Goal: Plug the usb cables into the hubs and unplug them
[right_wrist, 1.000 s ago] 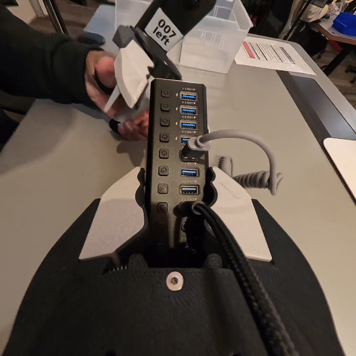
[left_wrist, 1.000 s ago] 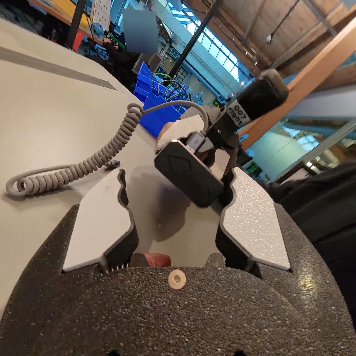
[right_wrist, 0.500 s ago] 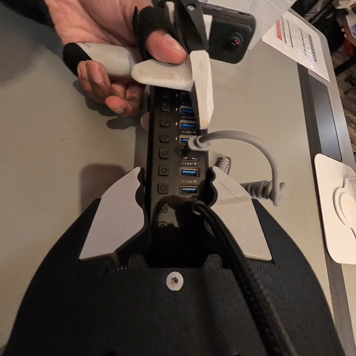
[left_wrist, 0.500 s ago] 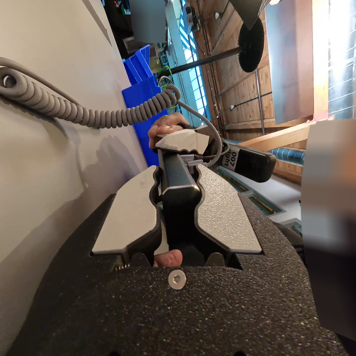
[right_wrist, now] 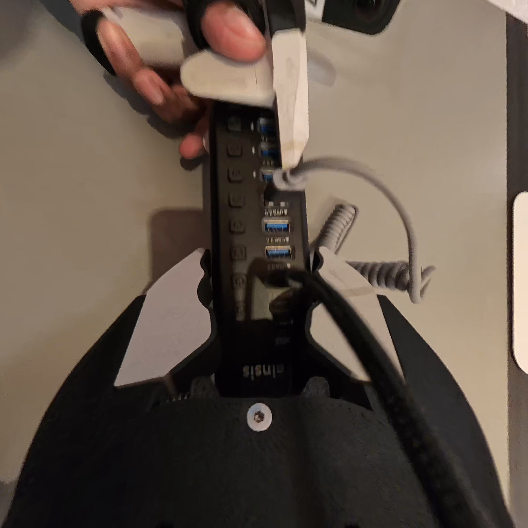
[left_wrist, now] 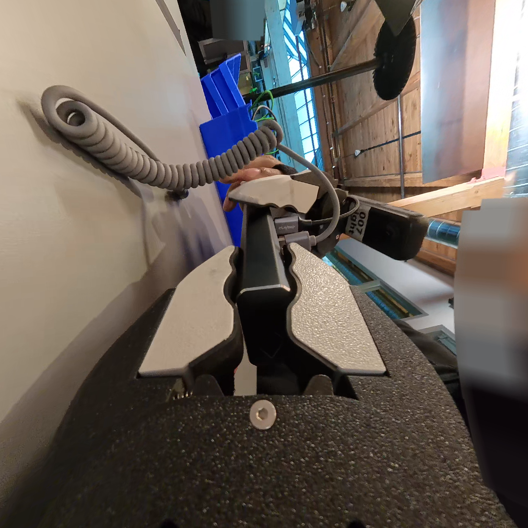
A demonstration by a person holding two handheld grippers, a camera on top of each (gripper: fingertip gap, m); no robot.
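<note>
Now clamped at both ends: right gripper [right_wrist: 258, 254] pinching the near end of the black hub [right_wrist: 257, 228] across its width, left gripper [left_wrist: 261, 254] newly closed on the far end across its thickness, where a second ago open and short of it. Means a steady brace for pulling plugs. One hub, lifted off the desk [right_wrist: 85, 200]. Two cables plugged in: black braided cable [right_wrist: 357, 328] nearest, grey coiled cable [right_wrist: 385, 200] beyond, touching a left fingertip [right_wrist: 291, 154]. Farther off, blue bins [left_wrist: 228, 114].
</note>
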